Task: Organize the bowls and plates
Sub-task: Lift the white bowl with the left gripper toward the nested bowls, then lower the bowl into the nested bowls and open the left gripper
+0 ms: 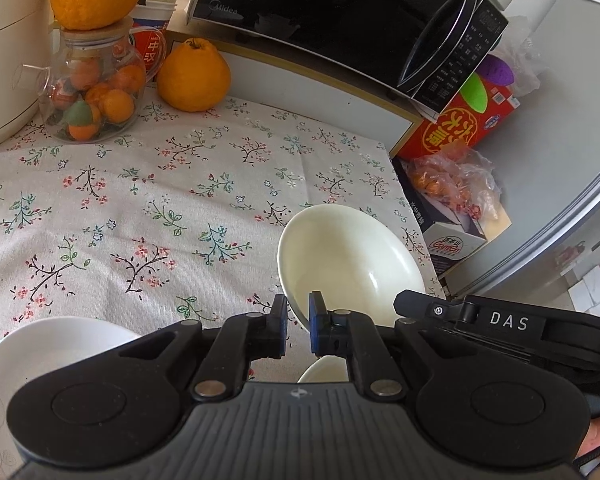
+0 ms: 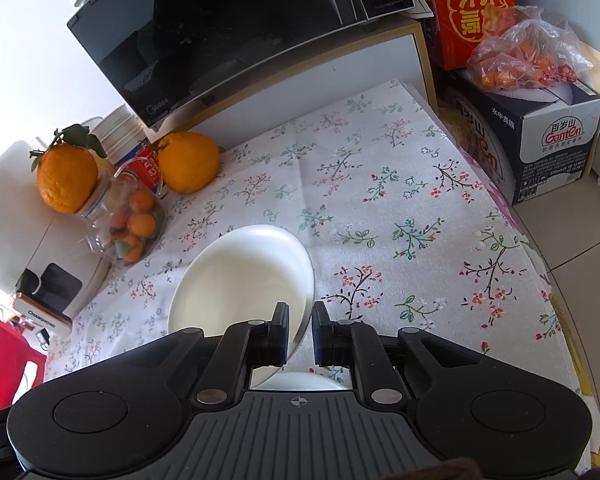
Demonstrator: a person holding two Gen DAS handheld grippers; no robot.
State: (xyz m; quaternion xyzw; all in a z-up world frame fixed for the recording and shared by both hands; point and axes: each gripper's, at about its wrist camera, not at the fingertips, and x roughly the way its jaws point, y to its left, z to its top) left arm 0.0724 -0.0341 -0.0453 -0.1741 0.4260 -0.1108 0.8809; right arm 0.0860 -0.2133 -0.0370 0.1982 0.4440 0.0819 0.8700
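2 white dishes are lifted, tilted, above the tablecloth point(image 1: 140, 216): left gripper point(image 1: 298, 320) clamps a bowl point(image 1: 352, 256) rim at 1 o'clock; right gripper point(image 2: 301, 330) clamps a plate point(image 2: 240, 276) at 11. Stacking apparently remains.

Cream-white bowl point(image 1: 352, 264): glossy, empty, tilted, lifted off the floral-clothed table point(image 1: 140, 208), its near rim pinched between the fingers of the left gripper point(image 1: 298, 328).

White plate point(image 2: 244, 280): shallow, glossy, empty, tilted with its face toward the camera, its edge clamped in the right gripper point(image 2: 300, 334).

Second white bowl point(image 1: 56, 344): at lower left of the left wrist view, partly hidden.

Another white rim point(image 2: 300, 380): just below the plate, mostly hidden.
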